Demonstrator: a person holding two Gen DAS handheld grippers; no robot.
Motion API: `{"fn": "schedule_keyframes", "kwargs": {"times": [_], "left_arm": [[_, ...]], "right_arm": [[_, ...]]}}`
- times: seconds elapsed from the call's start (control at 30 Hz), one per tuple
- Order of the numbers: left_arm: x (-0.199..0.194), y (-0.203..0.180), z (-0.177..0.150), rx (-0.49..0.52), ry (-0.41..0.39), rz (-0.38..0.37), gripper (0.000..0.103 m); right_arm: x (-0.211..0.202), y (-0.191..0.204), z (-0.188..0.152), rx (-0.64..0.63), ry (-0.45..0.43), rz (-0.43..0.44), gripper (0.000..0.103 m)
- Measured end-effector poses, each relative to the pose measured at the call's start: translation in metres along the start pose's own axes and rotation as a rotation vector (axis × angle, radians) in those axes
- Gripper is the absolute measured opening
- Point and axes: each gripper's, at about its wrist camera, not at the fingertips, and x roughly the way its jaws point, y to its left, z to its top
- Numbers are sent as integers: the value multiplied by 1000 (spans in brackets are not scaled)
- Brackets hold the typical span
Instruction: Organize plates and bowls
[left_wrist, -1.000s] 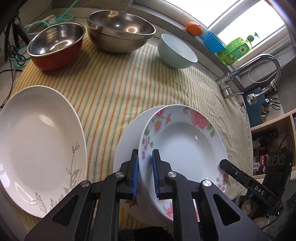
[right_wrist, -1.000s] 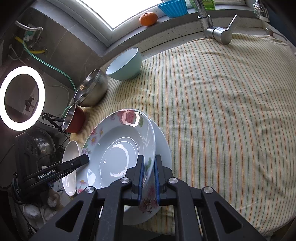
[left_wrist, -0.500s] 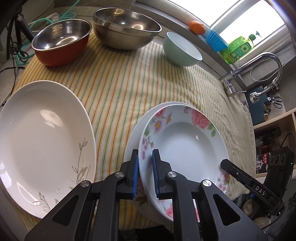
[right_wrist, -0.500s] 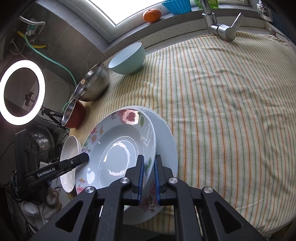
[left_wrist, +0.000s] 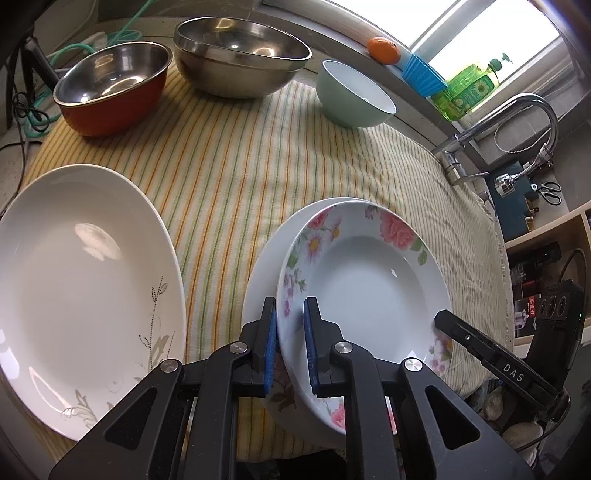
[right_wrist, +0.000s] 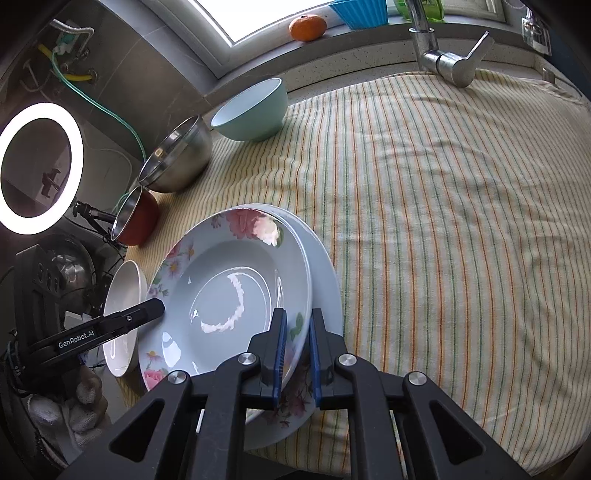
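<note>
Home kitchen: faucet (left_wrist: 532, 122), dish soap (left_wrist: 469, 92).

Between our jaws we see a white deep plate (left_wrist: 373, 288) rimmed with pink roses and green leaves, over a plain white plate (left_wrist: 266, 273). Left of the left jaws lies a white oval plate (left_wrist: 74, 280) with a grey sprig motif; the cloth (left_wrist: 236, 155) shows yellow, orange and green stripes on cream. Beyond stand a red-sided steel bowl (left_wrist: 110, 86), a bare steel bowl (left_wrist: 240, 55), a mint-green bowl (left_wrist: 351, 96) and an orange fruit (left_wrist: 384, 50).
</note>
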Motion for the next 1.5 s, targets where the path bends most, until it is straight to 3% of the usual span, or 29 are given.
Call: {"fn": "schedule_keyframes", "kwargs": {"times": [0.47, 0.8, 1.5], "left_arm": [[0, -4, -1, 70, 11, 8, 13], [0, -8, -1, 101, 24, 24, 13], [-3, 0, -3, 66, 20, 11, 13]], "right_arm": [[1, 6, 2, -84, 29, -21, 15], [2, 4, 5, -75, 42, -23, 16], [5, 20, 1, -163, 54, -95, 23]]}}
